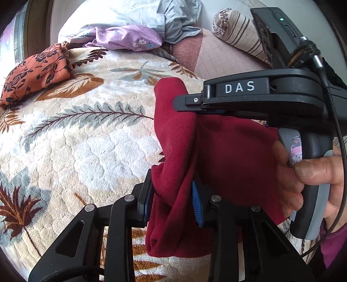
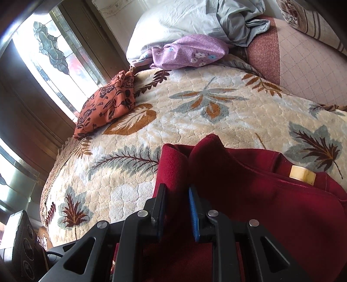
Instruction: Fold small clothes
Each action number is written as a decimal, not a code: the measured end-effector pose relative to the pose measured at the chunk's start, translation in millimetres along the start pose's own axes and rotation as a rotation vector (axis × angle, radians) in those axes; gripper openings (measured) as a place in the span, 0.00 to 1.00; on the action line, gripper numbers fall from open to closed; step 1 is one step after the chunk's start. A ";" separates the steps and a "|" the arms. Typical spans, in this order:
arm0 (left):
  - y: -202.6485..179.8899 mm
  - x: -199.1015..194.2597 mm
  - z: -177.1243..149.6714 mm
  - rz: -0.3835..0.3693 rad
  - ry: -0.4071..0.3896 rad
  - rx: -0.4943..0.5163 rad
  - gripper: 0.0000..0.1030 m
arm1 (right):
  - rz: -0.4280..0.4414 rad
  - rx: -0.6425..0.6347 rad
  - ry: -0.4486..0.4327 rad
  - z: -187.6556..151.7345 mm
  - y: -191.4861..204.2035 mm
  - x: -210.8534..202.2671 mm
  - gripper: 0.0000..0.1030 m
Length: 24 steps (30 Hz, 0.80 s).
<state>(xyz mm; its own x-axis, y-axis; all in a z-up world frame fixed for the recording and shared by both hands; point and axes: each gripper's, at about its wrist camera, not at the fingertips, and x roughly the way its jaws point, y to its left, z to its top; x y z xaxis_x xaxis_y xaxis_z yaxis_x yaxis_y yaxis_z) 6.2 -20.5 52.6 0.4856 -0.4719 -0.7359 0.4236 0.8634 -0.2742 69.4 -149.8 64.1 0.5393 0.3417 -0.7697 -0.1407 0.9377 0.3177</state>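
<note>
While red garment [image 1: 227, 151] bunches, left tongs [image 1: 172, 201] grip it, hem hidden.

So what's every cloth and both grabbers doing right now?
red garment: lifted, bunched, pinched by both grippers
left gripper: shut on red garment
right gripper: shut on red garment
orange floral cloth: folded, lying on blanket
purple floral cloth: crumpled, unfolded
grey cloth: crumpled heap
</note>
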 end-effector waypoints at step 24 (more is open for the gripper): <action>-8.1 -6.0 -3.5 0.019 0.005 0.036 0.28 | -0.073 -0.017 0.069 6.1 5.2 18.5 0.27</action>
<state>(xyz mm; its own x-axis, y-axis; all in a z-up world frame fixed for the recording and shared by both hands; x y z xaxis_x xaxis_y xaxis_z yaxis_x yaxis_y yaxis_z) -2.8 -24.0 57.1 0.4903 -0.4541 -0.7438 0.4414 0.8653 -0.2373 83.8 -138.9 54.8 0.4902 0.2750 -0.8271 -0.1173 0.9611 0.2500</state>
